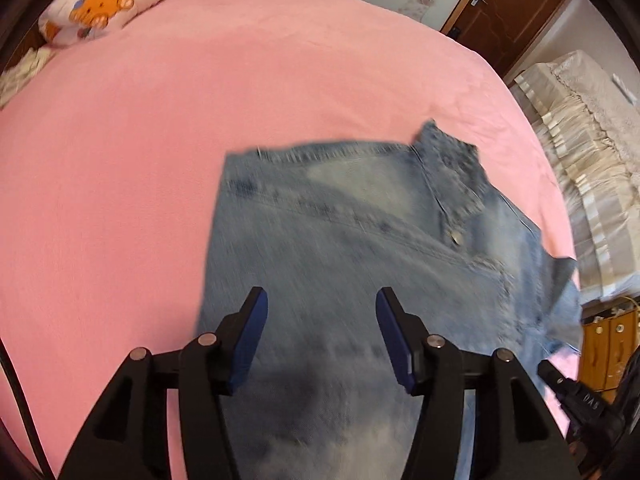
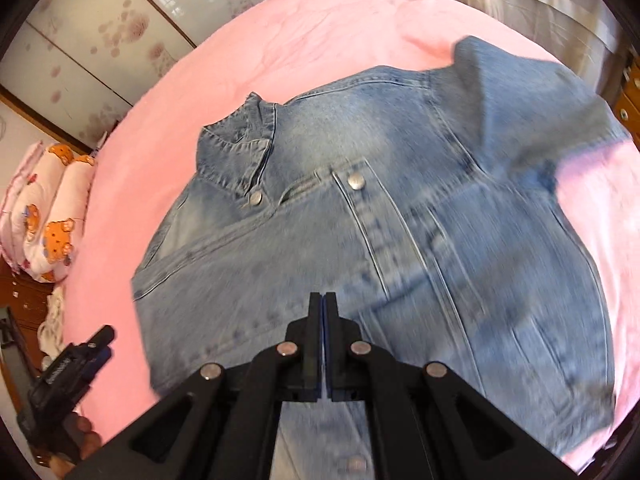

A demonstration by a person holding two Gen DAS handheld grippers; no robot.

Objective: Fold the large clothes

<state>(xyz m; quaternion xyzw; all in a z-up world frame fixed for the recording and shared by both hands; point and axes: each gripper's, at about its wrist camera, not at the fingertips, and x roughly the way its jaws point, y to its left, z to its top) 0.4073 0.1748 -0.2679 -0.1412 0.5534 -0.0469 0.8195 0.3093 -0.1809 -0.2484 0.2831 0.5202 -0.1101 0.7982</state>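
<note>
A blue denim jacket (image 2: 360, 220) lies spread on the pink bed (image 1: 120, 180), collar toward the far left. The left gripper (image 1: 318, 300) hangs over it with fingers spread wide. The right gripper (image 2: 323, 300) has its fingers pressed together above the jacket's near part, pinching nothing visible.

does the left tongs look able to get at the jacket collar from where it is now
Probably yes. The left tongs are open above the jacket, and nothing lies between them and the collar across the denim.

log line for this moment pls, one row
task: fold large clothes | item: denim jacket on pink bed | left gripper jaws open | right gripper jaws shut, grasp unclear
</note>
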